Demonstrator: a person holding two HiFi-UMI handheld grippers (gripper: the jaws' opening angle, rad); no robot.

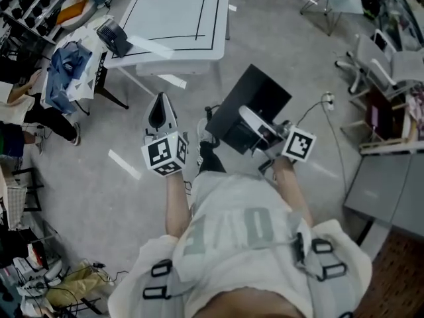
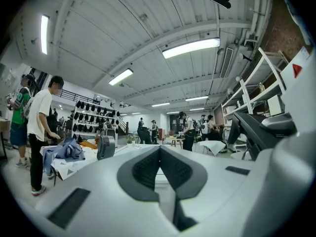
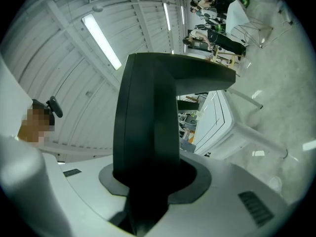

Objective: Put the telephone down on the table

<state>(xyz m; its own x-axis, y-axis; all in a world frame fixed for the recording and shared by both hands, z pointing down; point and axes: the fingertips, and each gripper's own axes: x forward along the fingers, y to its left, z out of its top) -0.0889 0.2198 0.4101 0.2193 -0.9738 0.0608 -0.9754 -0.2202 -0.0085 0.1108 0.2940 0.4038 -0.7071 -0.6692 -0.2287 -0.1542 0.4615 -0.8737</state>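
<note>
Carrying step, I judge: the right claw (image 3: 148,184) is clamped on the black telephone (image 1: 260,95), held above the floor, well apart from the white desk (image 1: 179,25). The left claw (image 2: 160,171) is closed and empty. Next: reach the desk, lower the telephone, release.

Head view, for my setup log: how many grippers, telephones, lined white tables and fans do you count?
Grippers: 2, left gripper and right gripper
Telephone: 1
Lined white table: 1
Fan: 1
Total: 5
</note>
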